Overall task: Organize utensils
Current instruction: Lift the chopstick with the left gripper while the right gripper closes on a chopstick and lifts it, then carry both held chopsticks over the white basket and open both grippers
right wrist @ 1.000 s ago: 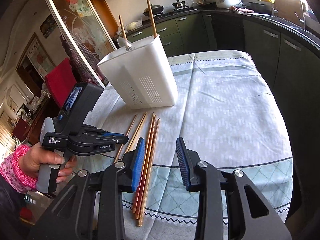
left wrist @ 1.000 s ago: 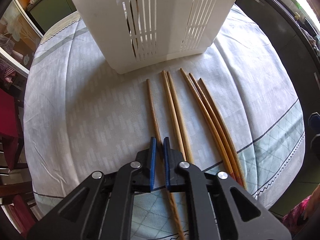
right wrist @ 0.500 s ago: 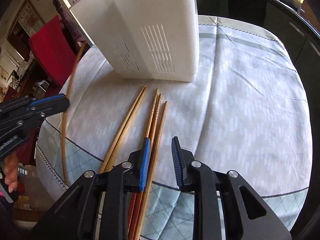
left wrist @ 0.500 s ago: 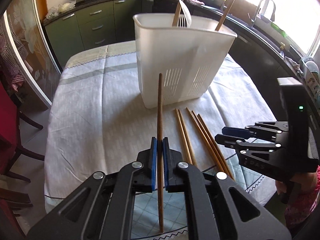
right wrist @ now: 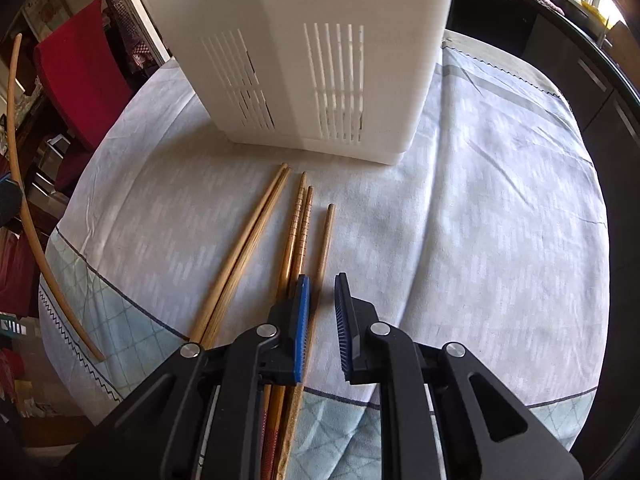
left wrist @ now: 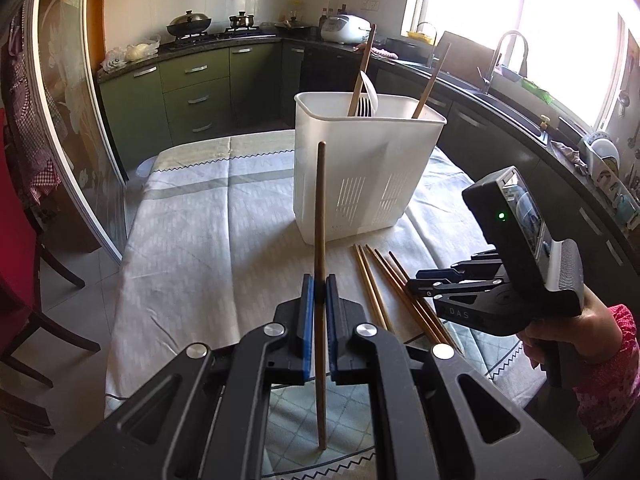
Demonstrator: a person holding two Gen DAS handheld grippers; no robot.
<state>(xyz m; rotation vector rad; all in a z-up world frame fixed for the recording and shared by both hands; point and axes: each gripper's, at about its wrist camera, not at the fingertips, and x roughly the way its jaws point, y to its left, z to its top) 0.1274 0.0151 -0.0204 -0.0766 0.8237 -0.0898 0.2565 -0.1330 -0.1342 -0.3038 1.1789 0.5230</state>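
Note:
My left gripper [left wrist: 317, 286] is shut on a brown wooden chopstick [left wrist: 320, 208] and holds it upright above the table, short of the white slotted utensil holder [left wrist: 360, 184]. The holder has two chopsticks and a white spoon in it. Several chopsticks [right wrist: 296, 224] lie side by side on the cloth in front of the holder [right wrist: 320, 60]. My right gripper [right wrist: 322, 280] is open, low over them, its jaws on either side of the rightmost chopstick [right wrist: 325, 240]. The held chopstick [right wrist: 16, 184] shows at the left edge of the right wrist view.
The table wears a pale patterned cloth [left wrist: 208, 220] with a zigzag hem. A red chair [right wrist: 80, 64] stands at the left. Green kitchen cabinets [left wrist: 192, 92] and a counter with a sink [left wrist: 500, 92] run behind and to the right.
My left gripper has lifted its chopstick off the table and tipped it upright. My right gripper has come down and forward over the lying chopsticks, its jaws narrowing.

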